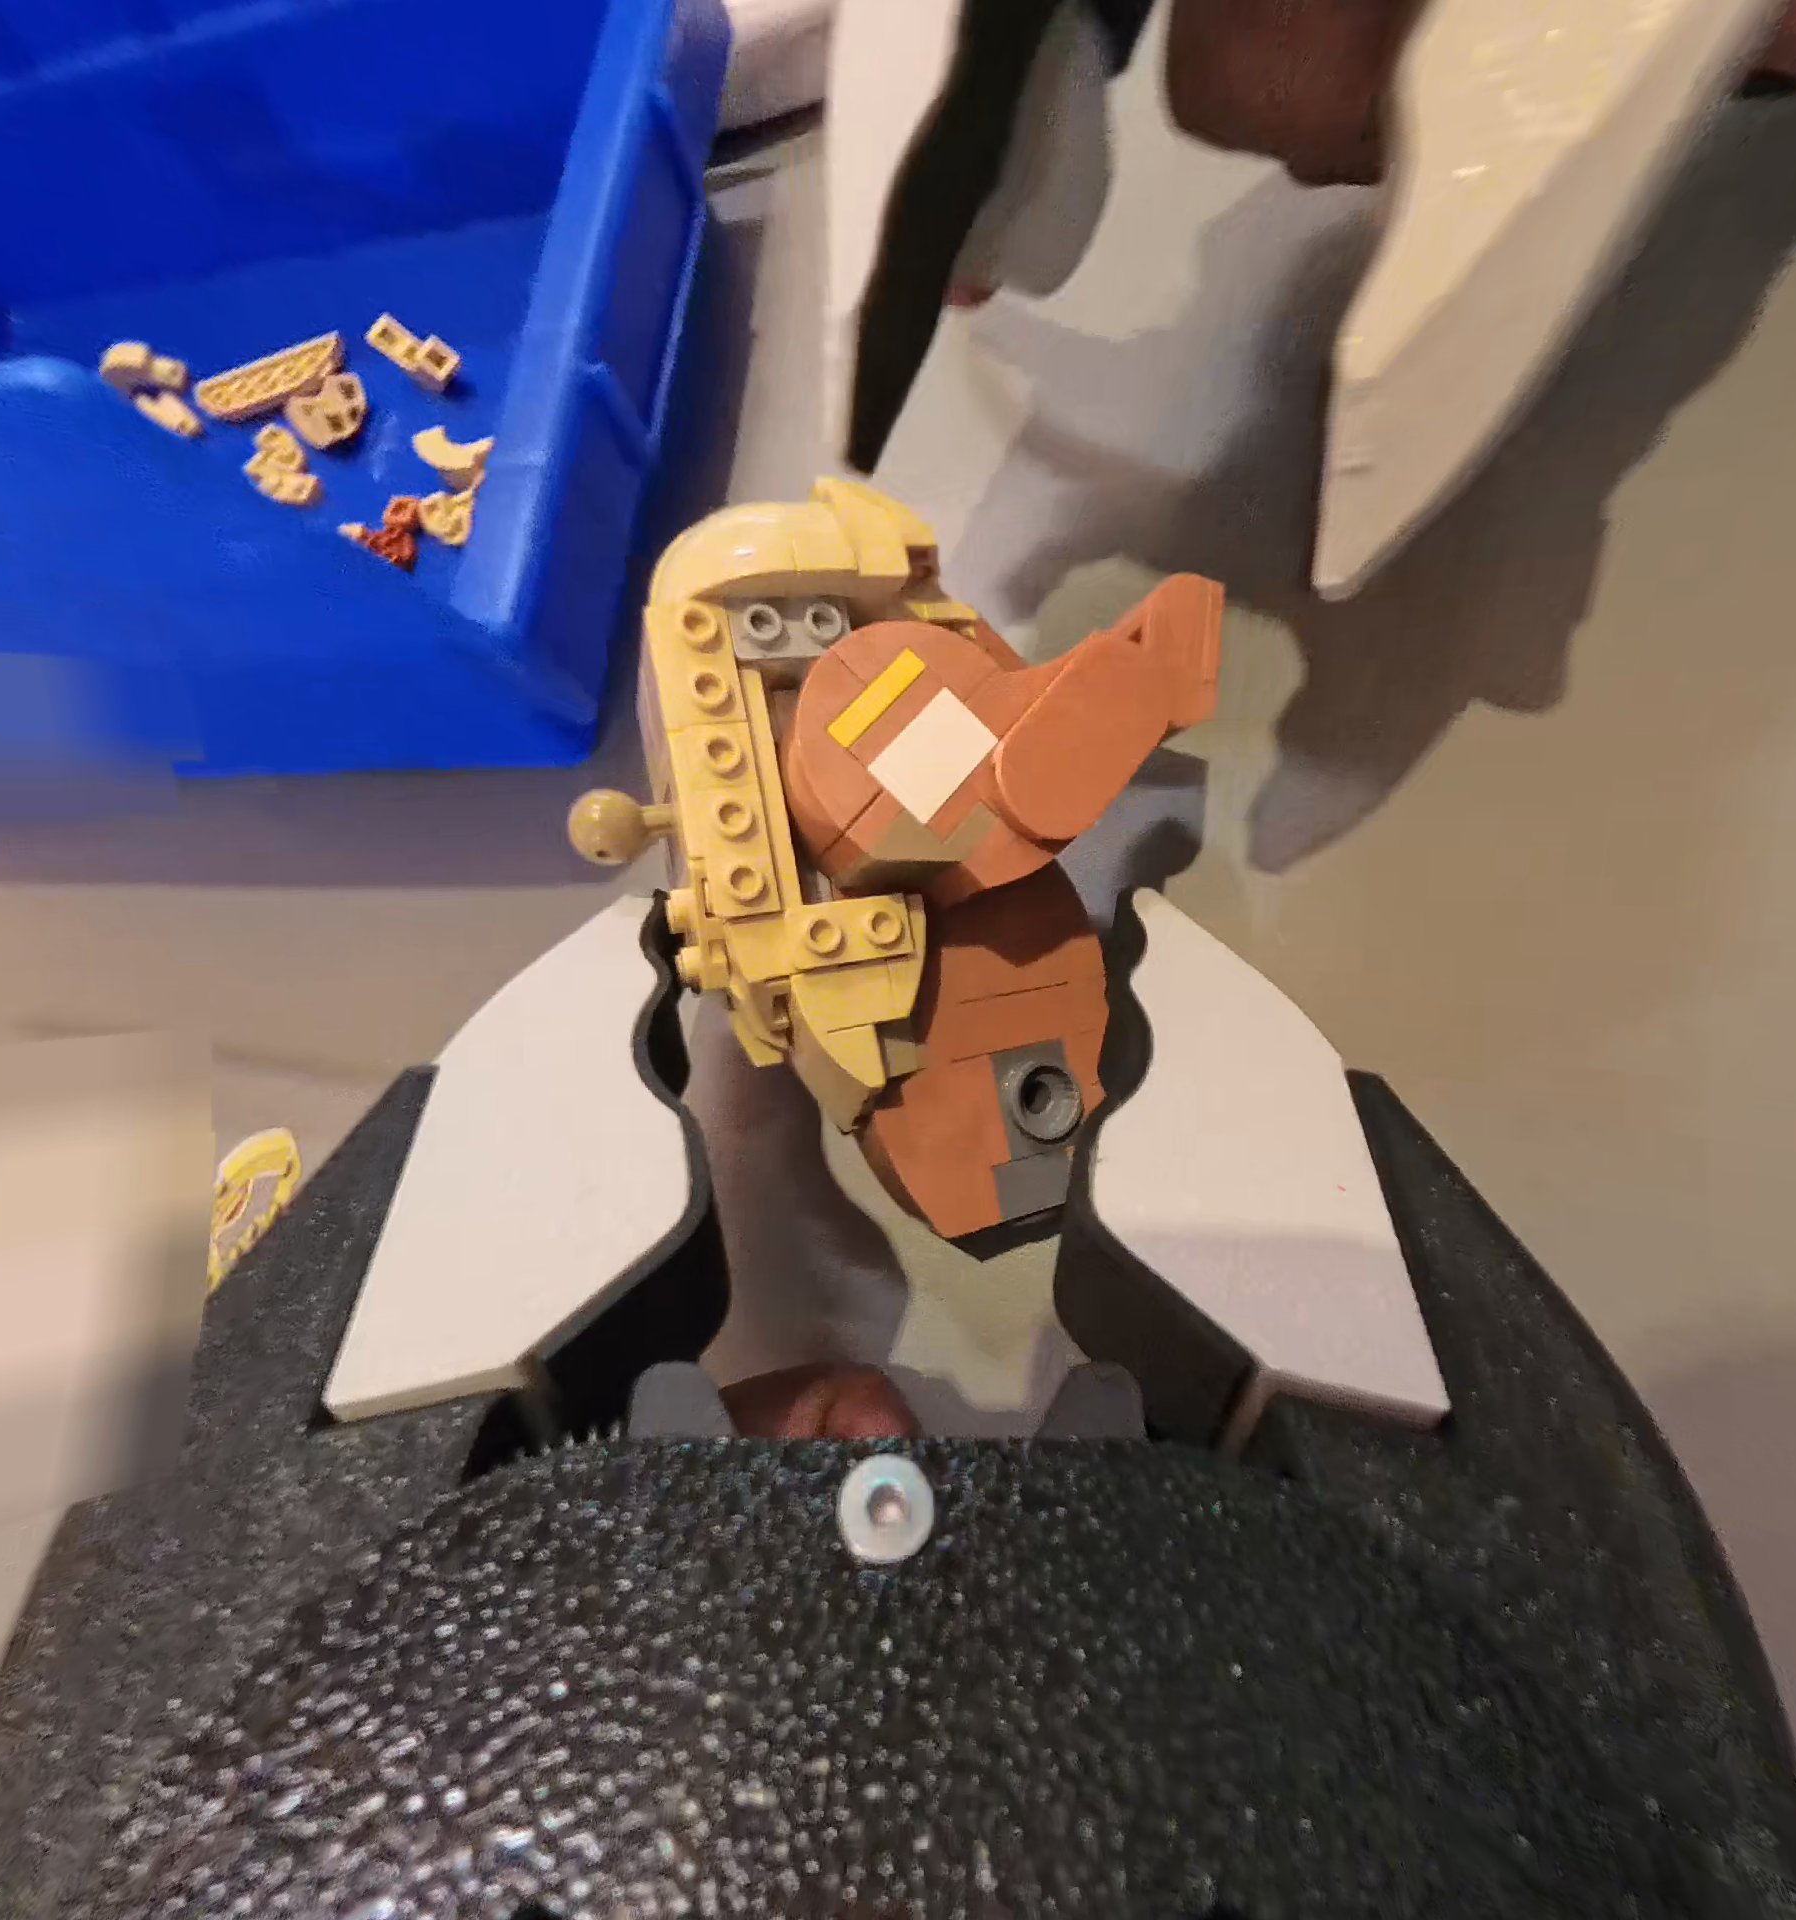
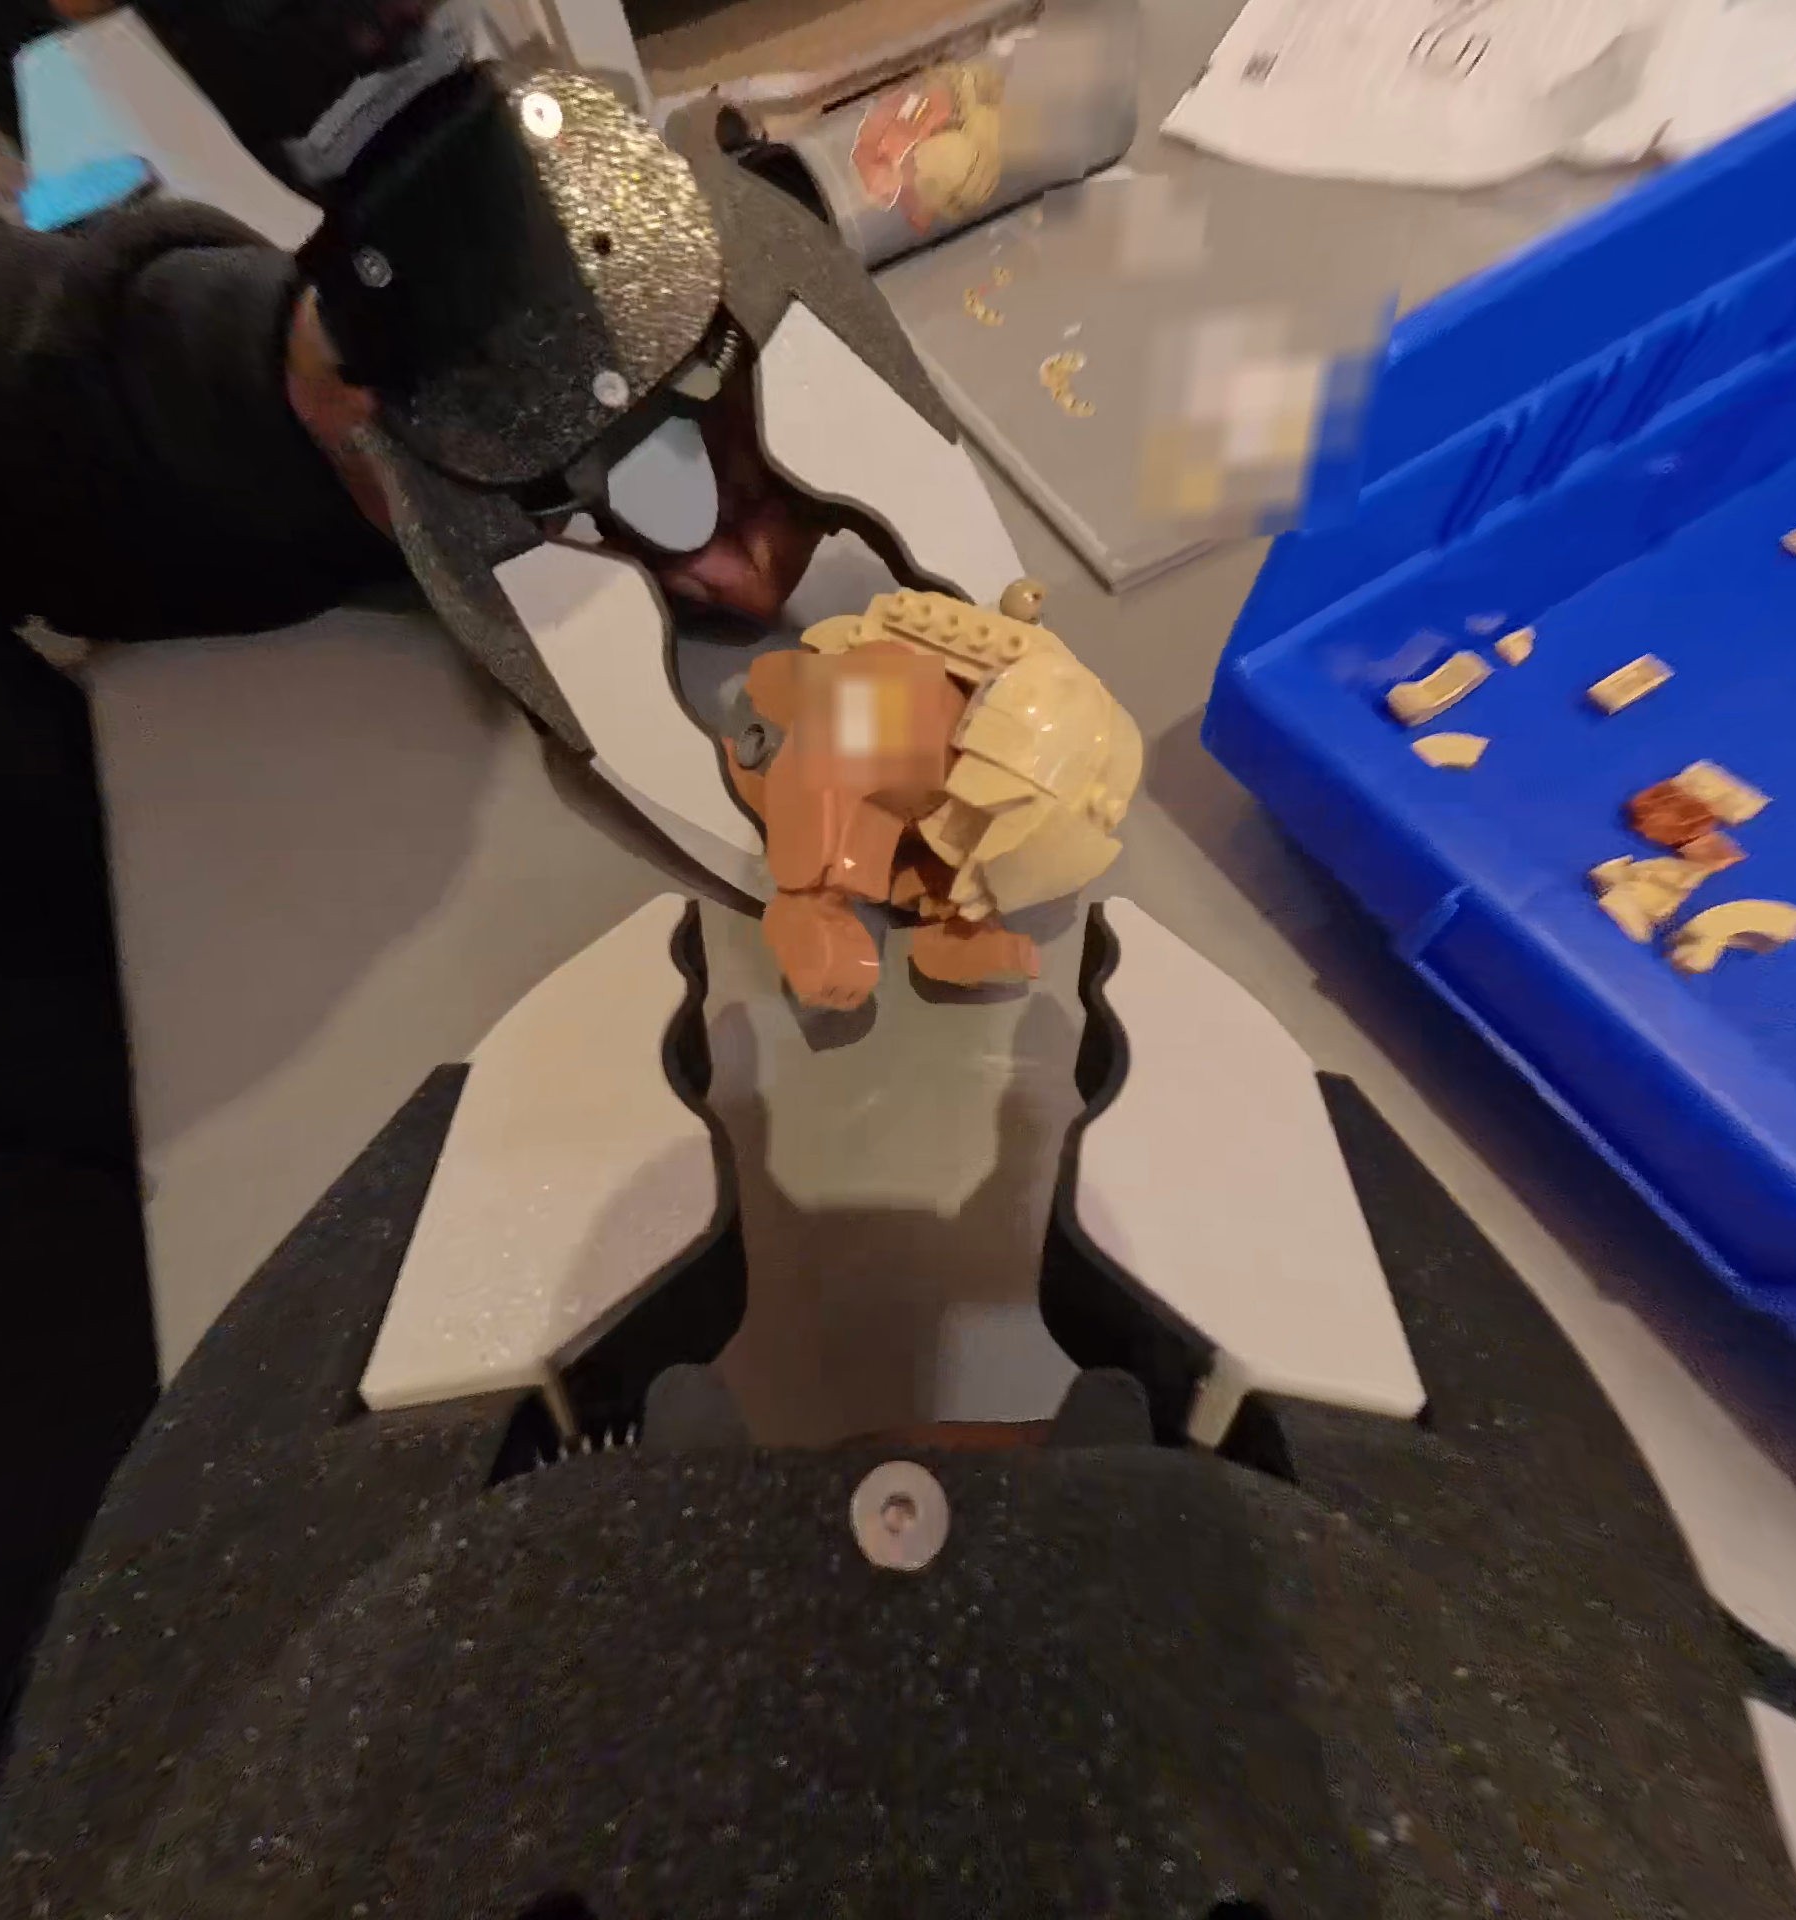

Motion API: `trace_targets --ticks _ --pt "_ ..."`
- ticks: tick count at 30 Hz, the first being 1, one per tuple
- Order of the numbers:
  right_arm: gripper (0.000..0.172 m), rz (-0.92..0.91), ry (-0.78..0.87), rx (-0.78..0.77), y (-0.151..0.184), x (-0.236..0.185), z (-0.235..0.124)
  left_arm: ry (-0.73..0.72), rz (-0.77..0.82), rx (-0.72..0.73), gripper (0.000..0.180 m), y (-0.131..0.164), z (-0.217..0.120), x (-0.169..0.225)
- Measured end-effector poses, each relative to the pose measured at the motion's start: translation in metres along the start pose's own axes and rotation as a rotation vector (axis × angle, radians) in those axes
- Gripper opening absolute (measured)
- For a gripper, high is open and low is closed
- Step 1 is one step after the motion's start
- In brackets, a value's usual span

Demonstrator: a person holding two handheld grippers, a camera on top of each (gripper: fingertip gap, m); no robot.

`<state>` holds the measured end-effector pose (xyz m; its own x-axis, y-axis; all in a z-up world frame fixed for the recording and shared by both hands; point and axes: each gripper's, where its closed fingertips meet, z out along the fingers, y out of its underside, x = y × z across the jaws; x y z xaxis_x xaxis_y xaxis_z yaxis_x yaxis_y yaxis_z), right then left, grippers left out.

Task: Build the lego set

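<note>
A smooth, pale grey worktop (image 2: 333, 790) is seen across both views, lit warmly from above so that soft, dark shadows (image 1: 1496, 623) are cast on it. A blue plastic bin (image 1: 582, 416) with ribbed walls is set toward the worktop's far left in the left wrist view and along the right edge in the right wrist view. White papers (image 2: 1445, 94) are spread at the far right corner. A flat grey board (image 2: 1070, 457) is laid on the worktop, and a clear bag (image 2: 935, 145) is lying beyond it. A light blue shape (image 2: 78, 135) is glimpsed at the far left. No walls, windows or floor can be made out.
</note>
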<state>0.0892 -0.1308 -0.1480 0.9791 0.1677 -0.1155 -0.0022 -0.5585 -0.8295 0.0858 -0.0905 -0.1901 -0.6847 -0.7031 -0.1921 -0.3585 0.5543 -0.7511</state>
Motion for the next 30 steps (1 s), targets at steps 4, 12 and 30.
trace_targets --ticks 4,12,30 --pt "0.052 -0.160 0.121 0.027 -0.003 -0.012 0.004 -0.012 -0.065 -0.005 0.078 0.001 -0.001 -0.004" --pt "0.032 -0.310 0.295 -0.039 -0.001 -0.009 0.021 -0.011 -0.076 -0.010 0.078 0.001 -0.001 -0.003" --pt "0.017 -0.519 0.289 -0.160 0.000 -0.010 0.020 -0.005 -0.007 -0.018 0.077 0.004 -0.003 -0.002"
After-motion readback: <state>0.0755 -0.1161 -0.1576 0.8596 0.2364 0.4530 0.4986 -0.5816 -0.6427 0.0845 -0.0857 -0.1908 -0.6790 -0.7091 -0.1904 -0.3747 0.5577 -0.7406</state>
